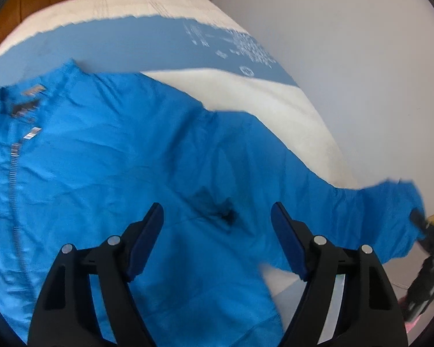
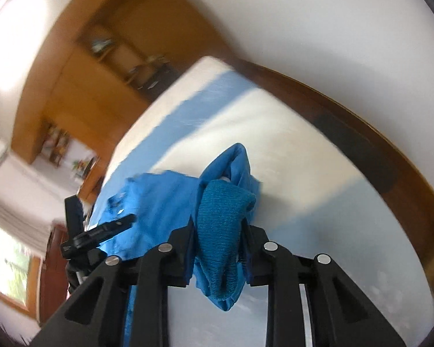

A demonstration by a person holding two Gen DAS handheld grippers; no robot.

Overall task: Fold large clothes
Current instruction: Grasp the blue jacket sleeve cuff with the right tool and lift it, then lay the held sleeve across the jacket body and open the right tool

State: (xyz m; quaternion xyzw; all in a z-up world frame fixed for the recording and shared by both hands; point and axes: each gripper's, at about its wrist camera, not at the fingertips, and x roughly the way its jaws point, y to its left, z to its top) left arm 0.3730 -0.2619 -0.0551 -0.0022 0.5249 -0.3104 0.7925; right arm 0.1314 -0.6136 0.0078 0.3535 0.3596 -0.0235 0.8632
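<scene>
Holding a blue zip jacket (image 1: pixel 107 156) by its ribbed cuff (image 2: pixel 221 231) over the bed (image 1: pixel 275 110).
Right hand-held gripper (image 2: pixel 218 227) pinches that cuff; left hand-held gripper (image 1: pixel 217 222) hovers spread wide above the jacket's body.

Setting: home bedroom | evidence: bed (image 1: pixel 246 101) with white-and-blue sheet, wooden wardrobe (image 2: pixel 81 92), cluttered shelves (image 2: pixel 124 55), curtained window (image 2: pixel 11 263)

So the jacket (image 1: pixel 107 156) is spread flat on the bed (image 1: pixel 260 101), collar toward the far edge, zipper (image 1: pixel 14 179) running back toward the near edge. One sleeve (image 1: pixel 347 211) stretches out past the bed's right edge. The left tool (image 1: pixel 217 231) sits over the jacket's body; the right tool (image 2: pixel 218 231) has the sleeve cuff (image 2: pixel 222 217) between its fingers.
</scene>
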